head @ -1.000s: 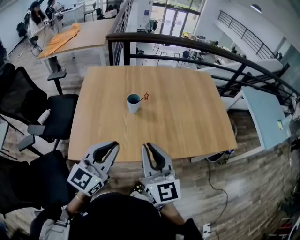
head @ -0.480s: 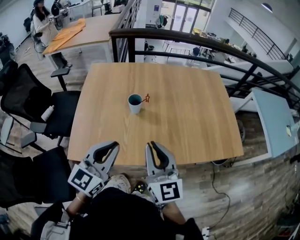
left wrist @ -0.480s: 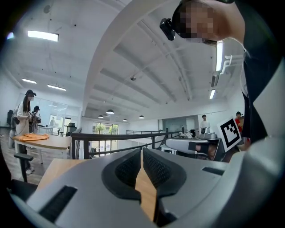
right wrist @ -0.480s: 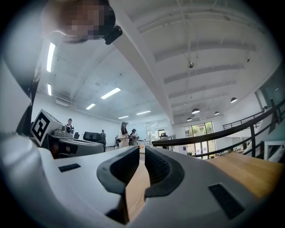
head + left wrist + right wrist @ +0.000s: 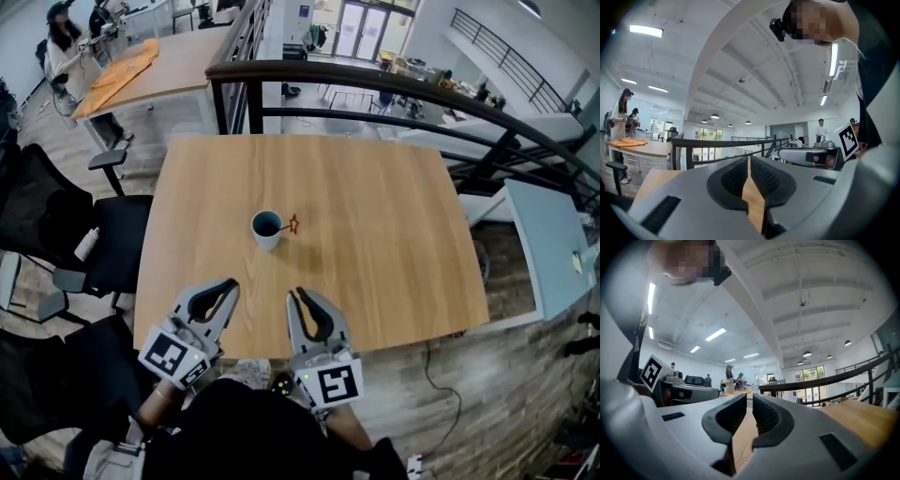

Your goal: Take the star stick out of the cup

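Note:
A small white cup (image 5: 265,229) with a dark blue inside stands near the middle of the wooden table (image 5: 375,216). From it a thin stick leans out to the right, ending in a red star (image 5: 293,224). My left gripper (image 5: 229,284) (image 5: 748,159) hovers over the table's near edge, its jaws together and empty. Beside it my right gripper (image 5: 297,293) (image 5: 749,397) is also shut on nothing, with only a thin slit between the pads. Both point toward the cup and are well short of it. Neither gripper view shows the cup.
Black office chairs (image 5: 103,244) stand along the table's left side. A dark railing (image 5: 375,80) runs behind the far edge. A second table with an orange cloth (image 5: 122,67) and a person are at the back left. A pale blue surface (image 5: 544,244) lies to the right.
The view has moved forward: the cup sits lower in the frame, and both grippers now overlap the table's near edge instead of hanging in front of it. Jaws unchanged.

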